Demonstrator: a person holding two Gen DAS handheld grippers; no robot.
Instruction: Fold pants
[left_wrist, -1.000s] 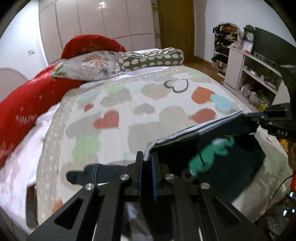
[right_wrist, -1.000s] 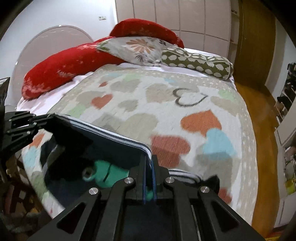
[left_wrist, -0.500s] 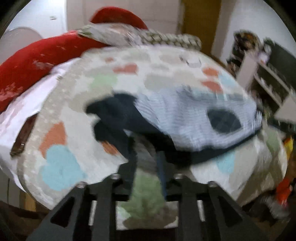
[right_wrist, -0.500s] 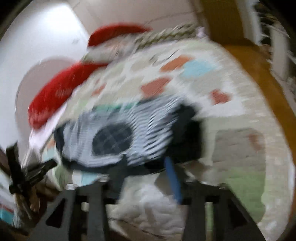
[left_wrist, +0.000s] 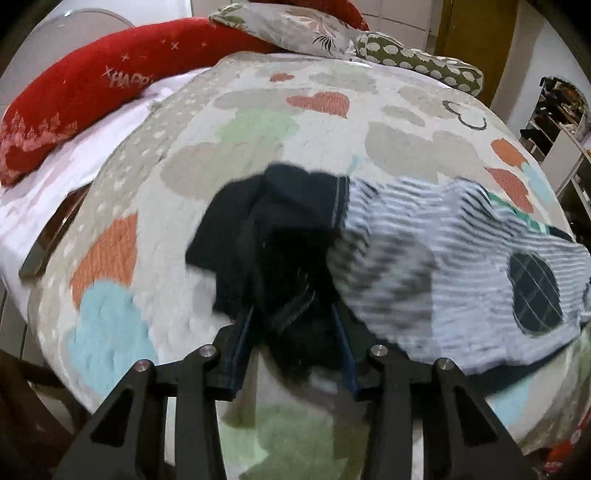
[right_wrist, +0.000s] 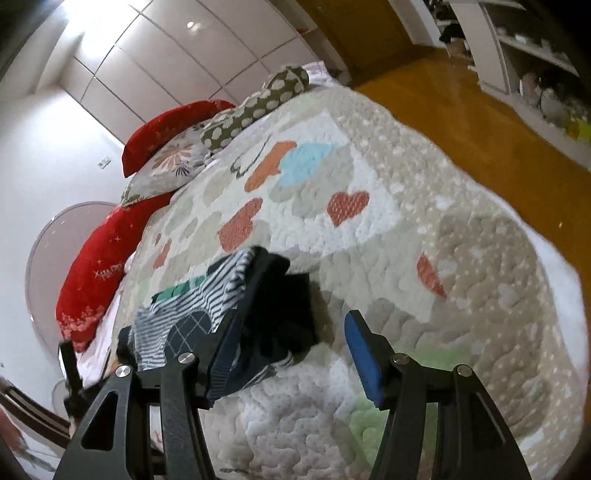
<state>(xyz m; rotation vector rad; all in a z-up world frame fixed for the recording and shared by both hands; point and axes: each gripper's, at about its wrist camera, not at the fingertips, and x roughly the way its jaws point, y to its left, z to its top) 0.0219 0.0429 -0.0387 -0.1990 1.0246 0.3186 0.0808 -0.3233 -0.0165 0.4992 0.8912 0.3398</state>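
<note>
I have just let go: a second ago both tools pinched the pants (left_wrist: 436, 269) aloft, now they lie bunched near the bed's (left_wrist: 258, 155) foot edge. The left tool (left_wrist: 293, 339) is opening with dark cloth loose between its jaws; the right tool (right_wrist: 291, 354) stands open beside them, so this fold is laid.

We no longer hold the pants (left_wrist: 424, 266) stretched in the air; they now lie on the bed (left_wrist: 229, 155). The left gripper (left_wrist: 293, 354), at six o'clock, is opening around dark cloth, and the right gripper (right_wrist: 291, 354) now stands open.

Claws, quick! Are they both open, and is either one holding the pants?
Left claw: opening, dark pants cloth between its fingers, not squeezed.
Right claw: open, holding nothing; the pants lie beside its left finger.
</note>
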